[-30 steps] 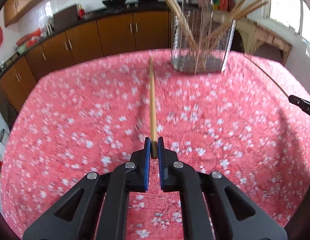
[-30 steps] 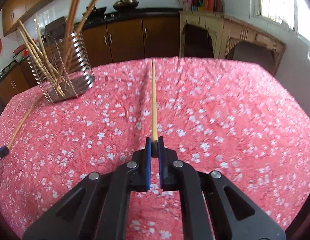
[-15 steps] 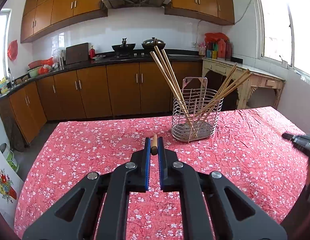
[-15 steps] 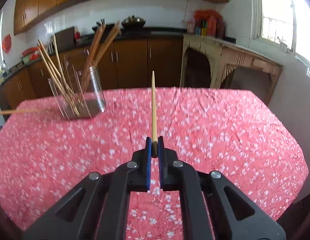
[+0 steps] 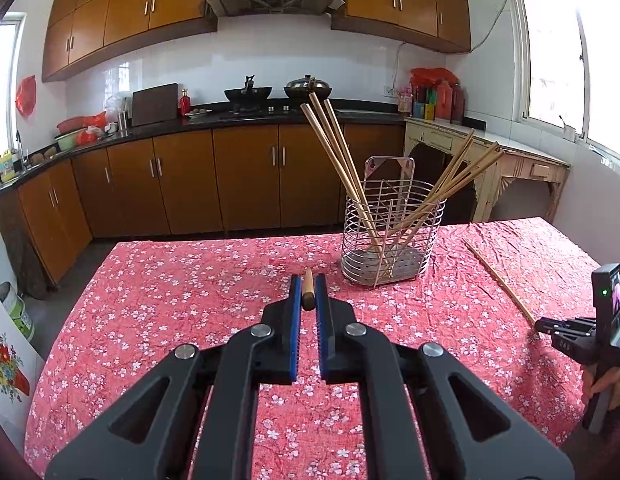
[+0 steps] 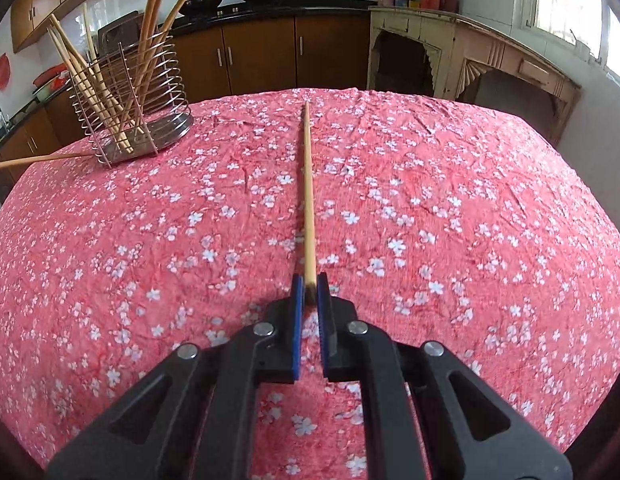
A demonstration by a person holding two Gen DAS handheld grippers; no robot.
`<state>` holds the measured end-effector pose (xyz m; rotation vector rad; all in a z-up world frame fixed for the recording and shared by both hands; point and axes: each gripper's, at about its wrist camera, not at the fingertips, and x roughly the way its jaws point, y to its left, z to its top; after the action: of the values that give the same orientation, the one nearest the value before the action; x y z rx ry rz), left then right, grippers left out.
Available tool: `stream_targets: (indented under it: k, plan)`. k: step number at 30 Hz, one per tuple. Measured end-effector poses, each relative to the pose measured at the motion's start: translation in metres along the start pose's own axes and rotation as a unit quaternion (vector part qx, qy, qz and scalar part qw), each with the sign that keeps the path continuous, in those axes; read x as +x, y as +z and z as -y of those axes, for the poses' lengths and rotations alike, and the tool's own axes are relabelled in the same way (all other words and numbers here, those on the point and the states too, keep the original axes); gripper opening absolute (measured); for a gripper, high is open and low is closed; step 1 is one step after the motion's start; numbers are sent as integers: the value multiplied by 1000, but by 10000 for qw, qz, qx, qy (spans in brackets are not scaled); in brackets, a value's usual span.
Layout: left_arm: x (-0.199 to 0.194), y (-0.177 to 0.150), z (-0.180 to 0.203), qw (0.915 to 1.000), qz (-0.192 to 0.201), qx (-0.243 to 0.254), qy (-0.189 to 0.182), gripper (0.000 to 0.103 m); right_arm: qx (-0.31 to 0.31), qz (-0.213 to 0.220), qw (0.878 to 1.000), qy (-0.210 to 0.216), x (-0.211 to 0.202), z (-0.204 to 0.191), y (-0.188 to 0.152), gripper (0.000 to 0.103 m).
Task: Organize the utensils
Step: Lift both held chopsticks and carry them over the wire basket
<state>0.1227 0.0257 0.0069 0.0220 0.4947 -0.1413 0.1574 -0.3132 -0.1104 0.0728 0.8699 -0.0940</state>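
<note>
A wire utensil holder (image 5: 392, 232) stands on the table with several wooden chopsticks leaning in it. My left gripper (image 5: 307, 280) is shut on a chopstick (image 5: 308, 290) held above the cloth, seen almost end-on and pointing toward the holder's left side. My right gripper (image 6: 309, 280) has another chopstick (image 6: 307, 184) between its pads, lying low along the cloth; its jaws are just starting to open. The left wrist view shows the right gripper (image 5: 550, 326) at the right edge with that chopstick (image 5: 498, 278). In the right wrist view the holder (image 6: 129, 92) is at far left.
A red flowered tablecloth (image 6: 430, 208) covers the whole table. Brown kitchen cabinets (image 5: 245, 180) and a counter with pans stand beyond the far edge. A pale side table (image 5: 510, 160) is at the right, under the windows. A person's hand (image 5: 606, 384) holds the right gripper.
My left gripper rose and tipped up toward level, so its chopstick now points at the holder. My right gripper tipped back down and brought its chopstick low onto the cloth.
</note>
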Motion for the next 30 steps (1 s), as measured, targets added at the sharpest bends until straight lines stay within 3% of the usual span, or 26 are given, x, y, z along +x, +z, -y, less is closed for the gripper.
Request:
stream_targets:
  k: [6,9,11,19,30]
  plan:
    - [0,0,-1,10000,-10,-30,-28,7,-68,-15,10000,10,0,-3,-5,17]
    - [0,0,-3,10000,-11,-50,-30,7,-145,5,9999,-48,0,-4,-5,8]
    - [0,0,-5,10000,-20,-86,-42,7,-49,8,10000,-33,-2,-1,-4,7]
    - [-2,-1,-10,9999,-1,-168,-36,7,-73,1060,9941,-206,-57,7,12,7]
    - [-12,16,-13,9991,348,-255,-8,7,-47,2470,9690,-71,-138,9,61,7]
